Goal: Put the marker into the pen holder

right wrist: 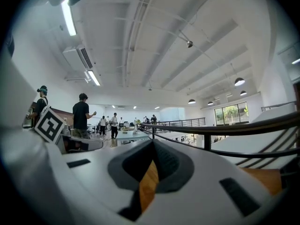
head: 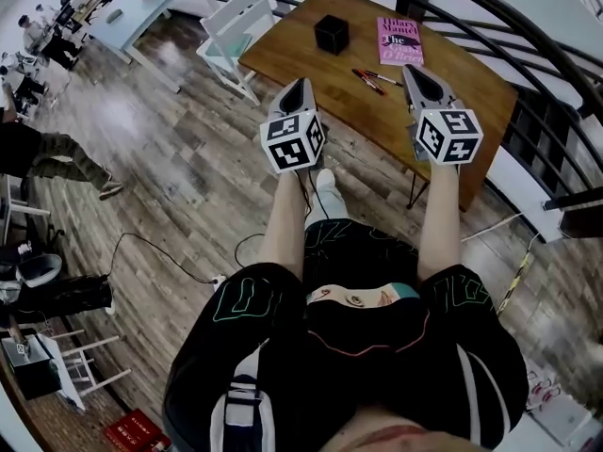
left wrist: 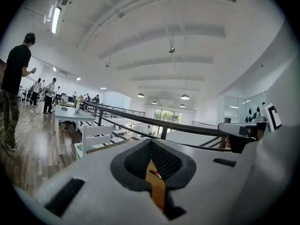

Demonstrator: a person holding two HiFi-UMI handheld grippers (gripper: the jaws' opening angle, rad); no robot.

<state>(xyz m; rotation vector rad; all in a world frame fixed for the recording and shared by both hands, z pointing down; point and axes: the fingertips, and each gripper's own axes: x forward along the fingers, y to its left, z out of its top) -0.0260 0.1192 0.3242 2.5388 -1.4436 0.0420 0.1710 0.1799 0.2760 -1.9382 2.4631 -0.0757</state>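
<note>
A brown wooden counter (head: 452, 102) is seen ahead of the standing person, beside a black curved metal railing (head: 490, 3). A small black cube-shaped pen holder (head: 332, 34) is stood near the counter's far edge. A pink paperback book (head: 399, 40) is laid flat to its right, apart from it. The red-and-black markers (head: 374, 80) are laid on the bare wood nearer the person, below the book and well apart from the pen holder; none is in the holder.

The left gripper (head: 300, 85) is held in the air at the counter's near edge, to the left of the markers. In the left gripper view its jaws are seen brought together at the tips, with only a thin slit left between them. Through that slit a strip of wood and one of the red-and-black markers (left wrist: 153, 174) are glimpsed. Nothing is clamped.

The right gripper (head: 415, 70) is held over the counter, to the right of the markers, so that they lie between the two grippers in the head view. Its jaws are likewise closed on nothing, and only a narrow strip of wood is shown through the slit.

A white slatted wooden chair (head: 234, 22) is set at the counter's left end, on a grey-brown plank floor (head: 170, 177). A pale blue table (head: 141, 8) is seen further off, with people standing in the background.
</note>
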